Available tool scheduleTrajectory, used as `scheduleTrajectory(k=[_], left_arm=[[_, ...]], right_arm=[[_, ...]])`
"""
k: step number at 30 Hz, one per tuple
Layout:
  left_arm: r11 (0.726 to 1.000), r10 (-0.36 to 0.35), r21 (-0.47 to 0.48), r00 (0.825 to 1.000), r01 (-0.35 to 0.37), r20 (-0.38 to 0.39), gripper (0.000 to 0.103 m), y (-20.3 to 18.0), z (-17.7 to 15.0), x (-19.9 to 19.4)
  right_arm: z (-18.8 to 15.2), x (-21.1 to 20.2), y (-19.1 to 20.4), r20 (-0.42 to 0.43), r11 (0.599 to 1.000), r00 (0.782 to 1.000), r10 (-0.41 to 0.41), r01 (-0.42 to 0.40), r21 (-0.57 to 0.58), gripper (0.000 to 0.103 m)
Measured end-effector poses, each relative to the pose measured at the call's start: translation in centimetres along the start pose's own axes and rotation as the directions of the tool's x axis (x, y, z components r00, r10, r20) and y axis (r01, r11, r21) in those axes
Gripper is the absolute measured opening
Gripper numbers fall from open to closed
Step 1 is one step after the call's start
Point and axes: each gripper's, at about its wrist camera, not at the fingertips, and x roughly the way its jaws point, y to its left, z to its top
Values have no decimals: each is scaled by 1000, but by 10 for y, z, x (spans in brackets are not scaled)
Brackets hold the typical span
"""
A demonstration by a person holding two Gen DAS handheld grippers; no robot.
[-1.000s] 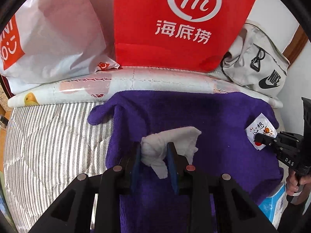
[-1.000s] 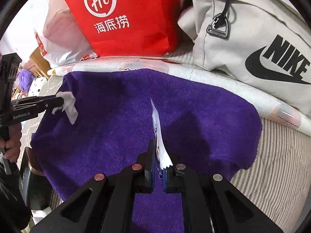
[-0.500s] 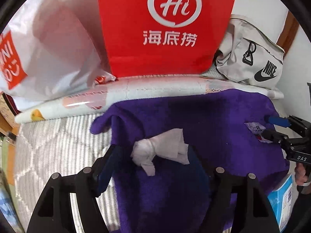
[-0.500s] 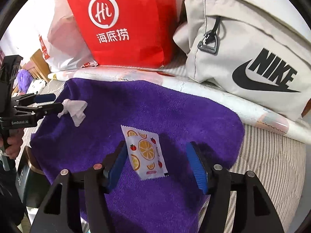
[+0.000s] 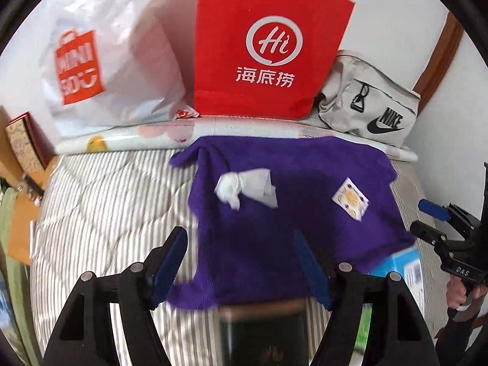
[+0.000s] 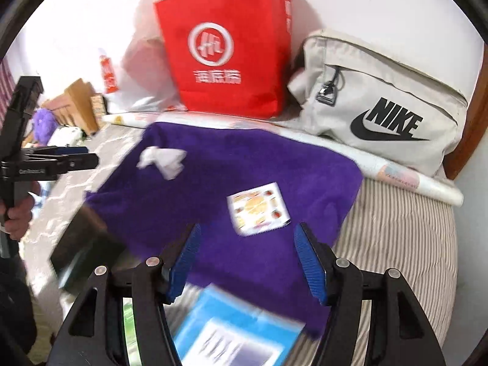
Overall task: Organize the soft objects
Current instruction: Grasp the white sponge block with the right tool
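A purple towel (image 5: 289, 213) lies spread on a striped bed; it also shows in the right wrist view (image 6: 244, 164). A crumpled white tissue (image 5: 244, 186) rests on its left part, also in the right wrist view (image 6: 161, 158). A small fruit-print sachet (image 5: 350, 202) lies flat on its right part, also in the right wrist view (image 6: 259, 209). My left gripper (image 5: 241, 254) is open and empty, back from the tissue. My right gripper (image 6: 247, 259) is open and empty, just behind the sachet. Each gripper shows in the other's view: the right (image 5: 433, 222), the left (image 6: 76, 157).
A red paper bag (image 5: 268, 48), a white Miniso bag (image 5: 100, 70) and a grey Nike bag (image 5: 369, 106) stand at the back by the wall. A blue box (image 6: 231, 332) and a dark box (image 5: 265, 332) lie at the towel's near edge. Striped bedding (image 5: 106, 213) extends left.
Both grippers opened and let go: the tissue and the sachet now lie on the towel. Both grippers pulled back and up from them.
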Motion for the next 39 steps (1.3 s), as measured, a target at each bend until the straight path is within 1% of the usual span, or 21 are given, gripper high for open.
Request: scheduleTrajectory(k=[2,5,7,8,11,15,18,20,22,23,28,29,30,31,32,33,34,36,39], left_arm=[[1000,-4,4,1000,4,3,71,-1,-14,-14],[1000,-30,-4,999,30,17,71,-3,-37,-34],[999,-35,-8,999,36,22,71,-3,-51,-46],[999,-33,-11,999,34,25,71,-4,-59,-51],[999,-29,-21,999,29,33,71,-4,-80,-62],[1000,-5,-31,999,6,46,71,-2,-108,-71],[999,-11,-44,999,13,46,71,3,-128,-73],[998,-11,-57,999,13,32,71,8,-140,-72],[998,-12,-63,1000,14,29,71,13,-149,-73],[997,-14,-70,999,16,29,71,16,-155,-74],[994,-38,-98,999,41,39,71,25,-179,-79],[994,-43,-99,998,47,38,71,26,-183,-78],[994,-49,-99,998,52,36,71,26,-187,-78],[993,-54,-99,998,57,33,71,26,-190,-77],[993,-60,-98,998,63,31,71,25,-193,-75],[993,-65,-96,997,67,29,71,24,-195,-74],[993,-69,-95,997,72,27,71,24,-197,-73],[992,-87,-92,996,89,23,71,21,-199,-70],[989,-123,-76,992,124,17,71,10,-202,-65]], right_arm=[[-11,-12,11,5,1000,1000,7,-7,-7,63],[-30,-28,29,7,1000,1000,6,-5,-23,63],[-44,-37,41,2,999,999,34,-34,-21,63],[-53,-42,49,-7,998,998,55,-55,-25,63],[-73,-51,67,-11,997,998,68,-68,-34,63],[-102,-57,96,-22,993,993,113,-114,-30,64],[-116,-57,121,-18,989,990,138,-139,-51,71],[-121,-55,134,-19,990,992,121,-122,-69,76],[-125,-50,148,-20,991,996,83,-84,-102,76],[-126,-45,155,-22,992,999,48,-51,-118,76],[-132,-23,167,-37,990,999,-16,11,-144,76],[-132,-18,168,-38,989,999,-38,32,-146,72],[-133,-15,168,-37,988,997,-62,56,-146,65],[-133,-15,168,-37,989,998,-57,51,-142,49],[-133,-18,167,-39,992,999,-30,25,-124,50],[-133,-24,165,-21,995,1000,6,-8,-104,50],[-134,-29,164,-2,995,1000,23,-23,-95,50],[-136,-43,162,34,996,999,37,-34,-87,50],[-140,-57,155,49,997,998,26,-22,-72,50]])
